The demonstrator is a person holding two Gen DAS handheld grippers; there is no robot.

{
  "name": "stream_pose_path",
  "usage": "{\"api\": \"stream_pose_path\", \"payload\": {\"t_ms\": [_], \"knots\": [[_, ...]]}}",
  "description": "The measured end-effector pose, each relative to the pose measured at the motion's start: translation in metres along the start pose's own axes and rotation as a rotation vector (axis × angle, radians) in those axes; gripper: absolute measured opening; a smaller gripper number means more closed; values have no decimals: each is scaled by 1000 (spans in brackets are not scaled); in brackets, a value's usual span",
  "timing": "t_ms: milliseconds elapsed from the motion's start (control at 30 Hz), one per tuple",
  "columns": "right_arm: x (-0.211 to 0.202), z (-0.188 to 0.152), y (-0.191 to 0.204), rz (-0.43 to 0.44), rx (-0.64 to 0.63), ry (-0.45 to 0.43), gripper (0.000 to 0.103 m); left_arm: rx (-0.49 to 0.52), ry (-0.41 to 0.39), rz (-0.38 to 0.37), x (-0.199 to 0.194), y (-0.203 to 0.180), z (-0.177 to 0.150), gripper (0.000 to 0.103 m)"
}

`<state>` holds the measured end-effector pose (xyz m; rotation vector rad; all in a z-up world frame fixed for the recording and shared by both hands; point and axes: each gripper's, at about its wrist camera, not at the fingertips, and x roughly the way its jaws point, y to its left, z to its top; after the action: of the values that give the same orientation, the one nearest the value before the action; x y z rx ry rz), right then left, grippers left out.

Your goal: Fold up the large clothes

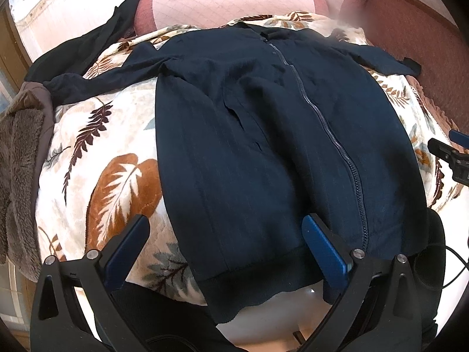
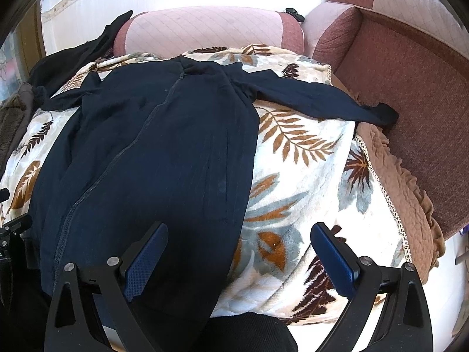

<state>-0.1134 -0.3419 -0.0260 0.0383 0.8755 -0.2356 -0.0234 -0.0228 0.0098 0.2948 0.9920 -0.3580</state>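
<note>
A dark navy zip-up jacket [image 1: 263, 135] lies spread flat, front up, on a leaf-patterned blanket [image 1: 111, 152]. It also shows in the right wrist view [image 2: 152, 152], with one sleeve [image 2: 316, 99] stretched out to the right. My left gripper [image 1: 225, 234] is open and empty, hovering over the jacket's lower left hem. My right gripper [image 2: 240, 246] is open and empty over the jacket's lower right edge; its tip shows at the right edge of the left wrist view [image 1: 448, 152].
The blanket covers a cushioned seat with pink-red sofa cushions [image 2: 205, 26] behind and a red sofa seat [image 2: 410, 88] to the right. Other dark clothes [image 1: 88, 47] and a brown fleece garment [image 1: 20, 152] lie at the left. A brown ruffled cover edge [image 2: 404, 182] hangs at right.
</note>
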Motion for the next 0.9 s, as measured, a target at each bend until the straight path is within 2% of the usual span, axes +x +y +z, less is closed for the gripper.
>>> {"api": "stream_pose_path", "payload": {"t_ms": [900], "knots": [[-2, -2, 8, 12, -11, -1, 98, -7, 2, -17, -3, -3, -1, 103]]}}
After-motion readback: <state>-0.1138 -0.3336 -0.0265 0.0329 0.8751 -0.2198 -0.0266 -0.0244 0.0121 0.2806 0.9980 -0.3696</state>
